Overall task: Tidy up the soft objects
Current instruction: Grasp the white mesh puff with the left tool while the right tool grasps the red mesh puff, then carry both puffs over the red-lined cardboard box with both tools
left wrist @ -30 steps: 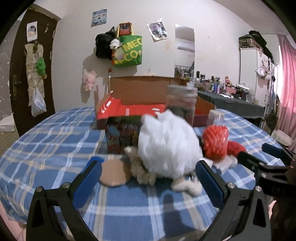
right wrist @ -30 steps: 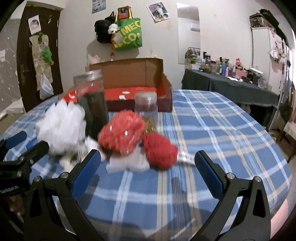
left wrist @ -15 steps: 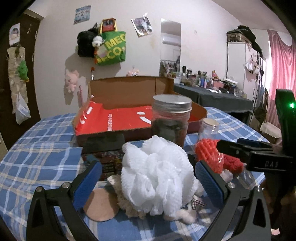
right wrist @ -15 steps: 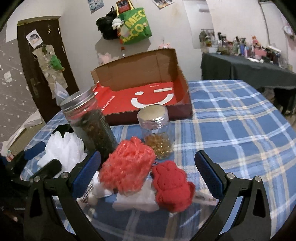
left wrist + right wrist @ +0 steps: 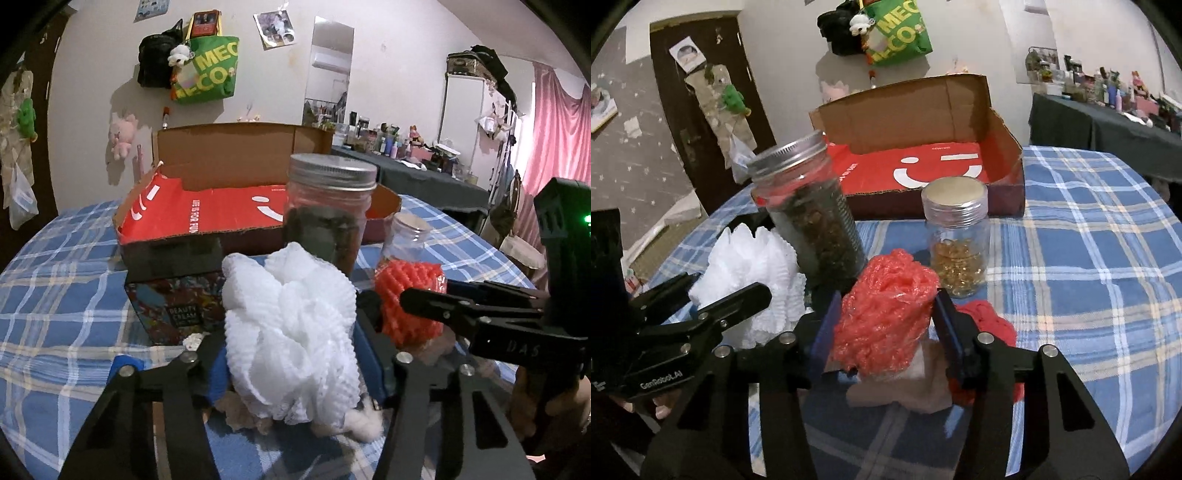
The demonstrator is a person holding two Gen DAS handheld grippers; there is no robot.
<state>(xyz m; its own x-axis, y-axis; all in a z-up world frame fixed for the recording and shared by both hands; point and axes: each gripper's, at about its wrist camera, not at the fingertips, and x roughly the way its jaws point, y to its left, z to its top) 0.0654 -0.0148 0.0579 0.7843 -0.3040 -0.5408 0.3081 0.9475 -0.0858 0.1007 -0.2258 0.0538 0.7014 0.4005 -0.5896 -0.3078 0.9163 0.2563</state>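
Both grippers have closed since half a sec ago: left gripper (image 5: 295, 363) fingers now squeeze white loofah (image 5: 291, 332), right gripper (image 5: 886, 332) fingers clamp red loofah (image 5: 886, 314) between them. Both grasps look set; lift to box (image 5: 934, 170) ahead likely next.

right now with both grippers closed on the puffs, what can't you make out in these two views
- Left wrist view: the beige plush under the white mesh puff is mostly covered; its shape is unclear.
- Right wrist view: the red knitted item sits behind the right gripper and the red mesh puff.
- Left wrist view: the small jar has its contents hidden by the red puff.
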